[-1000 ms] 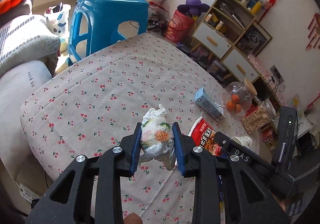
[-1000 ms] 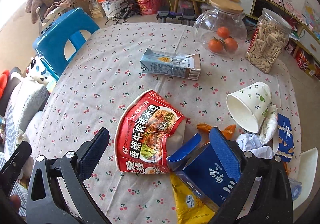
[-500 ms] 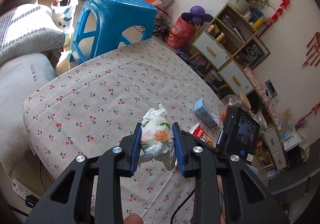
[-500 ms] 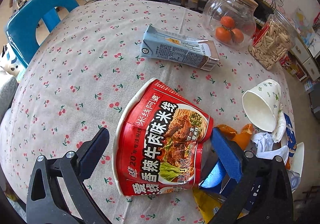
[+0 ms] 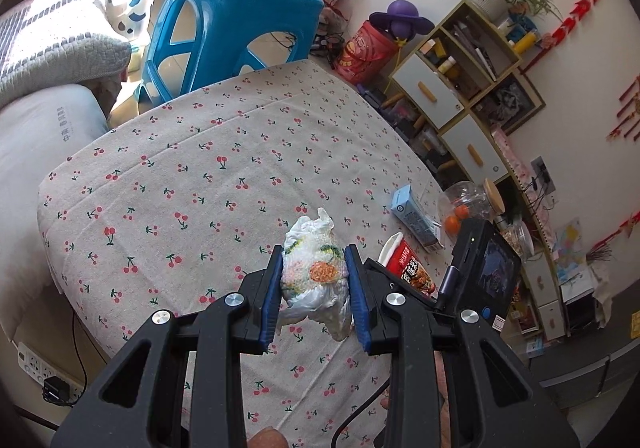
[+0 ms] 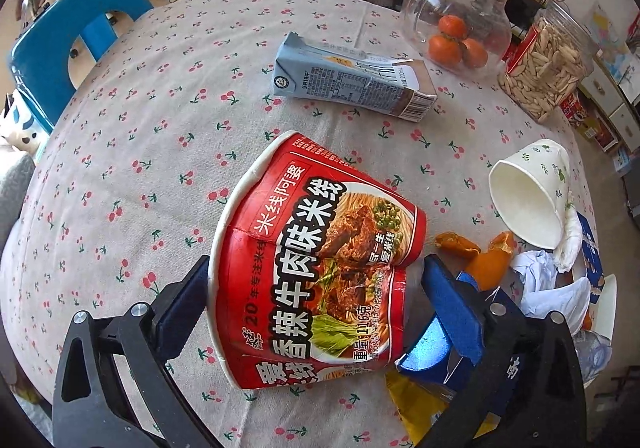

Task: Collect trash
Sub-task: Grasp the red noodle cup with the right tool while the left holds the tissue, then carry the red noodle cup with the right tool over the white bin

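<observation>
My left gripper is shut on a crumpled white plastic bag printed in green and orange, held above the cherry-print tablecloth. A red instant-noodle bowl lies on its side, dented, with its mouth toward the lower left. My right gripper stands open and straddles the bowl, one blue pad on each side; a small gap shows at the right pad. The left wrist view shows the same bowl just right of my left fingers, beside the right gripper's body.
Behind the bowl lie a blue-grey milk carton, a glass jar of oranges and a jar of seeds. A tipped paper cup, orange peel, tissues and a blue packet crowd the right. A blue stool stands beyond the table.
My right gripper has sunk toward the noodle bowl, which now sits between its fingers instead of ahead of them. The left gripper drifted a little, still holding the bag.
</observation>
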Tool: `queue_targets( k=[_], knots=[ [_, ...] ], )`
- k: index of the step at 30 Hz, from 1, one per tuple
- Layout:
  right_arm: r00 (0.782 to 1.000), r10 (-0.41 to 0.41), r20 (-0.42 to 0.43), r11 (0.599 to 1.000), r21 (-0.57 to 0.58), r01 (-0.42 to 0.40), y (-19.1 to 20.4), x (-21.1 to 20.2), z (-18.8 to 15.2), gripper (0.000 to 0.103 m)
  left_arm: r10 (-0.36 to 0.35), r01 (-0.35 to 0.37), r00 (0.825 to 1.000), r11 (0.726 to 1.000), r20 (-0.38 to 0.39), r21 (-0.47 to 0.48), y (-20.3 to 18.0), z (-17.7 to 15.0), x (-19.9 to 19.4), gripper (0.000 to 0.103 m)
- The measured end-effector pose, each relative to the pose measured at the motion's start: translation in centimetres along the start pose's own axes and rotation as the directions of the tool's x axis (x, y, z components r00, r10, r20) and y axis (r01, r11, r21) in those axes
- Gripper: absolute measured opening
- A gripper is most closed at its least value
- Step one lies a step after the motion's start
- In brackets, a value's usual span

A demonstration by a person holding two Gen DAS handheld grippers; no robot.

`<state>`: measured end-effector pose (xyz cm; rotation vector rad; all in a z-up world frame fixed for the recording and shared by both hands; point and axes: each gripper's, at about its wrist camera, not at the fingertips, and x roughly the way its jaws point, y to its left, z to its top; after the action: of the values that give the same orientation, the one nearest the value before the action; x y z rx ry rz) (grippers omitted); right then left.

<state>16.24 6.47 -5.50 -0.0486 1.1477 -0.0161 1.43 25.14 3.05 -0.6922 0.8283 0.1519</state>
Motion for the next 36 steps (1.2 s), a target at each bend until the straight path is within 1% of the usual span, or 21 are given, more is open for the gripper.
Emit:
queue_targets(
  k=[3, 5, 10, 15, 22, 26, 30, 36],
  knots=[
    [0.999, 0.021, 0.034, 1.0, -0.022, -0.02, 0.4, -0.6, 0.1, 0.095, 0.009, -0.009, 1.0, 1.0, -0.003, -0.007, 0.1, 0.1, 0.3, 0.03],
    [0.996, 0.032, 0.078, 0.998, -0.05, -0.028, 1.0, -1.6, 0.3, 0.094, 0.015, -0.015, 1.0, 1.0, -0.006, -0.015, 0.2, 0.2, 0.5, 0.03],
    [0.983, 0.087, 0.164, 0.994, -0.074, -0.076, 1.5, -4.8, 0.9, 0.094, 0.036, -0.036, 0.999, 0.999, 0.005, -0.03, 0.3, 0.4, 0.7, 0.03],
    [0.956, 0.14, 0.256, 0.989, -0.077, -0.124, 0.4, -8.3, 1.3, 0.094, 0.078, -0.077, 0.995, 0.997, 0.054, -0.029, 0.3, 0.5, 0.2, 0.03],
    [0.908, 0.189, 0.373, 0.982, -0.073, -0.174, -3.1, -12.5, -0.1, 0.094, 0.09, -0.09, 0.992, 0.996, 0.091, -0.009, -0.7, -0.1, 0.2, 0.03],
    [0.883, 0.175, 0.436, 0.985, -0.066, -0.163, -5.5, -13.9, -1.6, 0.094, 0.102, -0.107, 0.985, 0.994, 0.14, 0.029, -2.4, -0.9, 0.1, 0.031],
    [0.859, 0.137, 0.494, 0.99, -0.049, -0.13, -8.0, -14.6, -2.8, 0.094, 0.106, -0.122, 0.976, 0.989, 0.189, 0.077, -4.4, -1.9, 0.1, 0.031],
    [0.833, 0.072, 0.549, 0.996, 0.008, -0.092, -12.4, -15.1, -4.5, 0.094, 0.074, -0.108, 0.974, 0.983, 0.213, 0.151, -8.2, -3.9, 1.1, 0.031]
  ],
)
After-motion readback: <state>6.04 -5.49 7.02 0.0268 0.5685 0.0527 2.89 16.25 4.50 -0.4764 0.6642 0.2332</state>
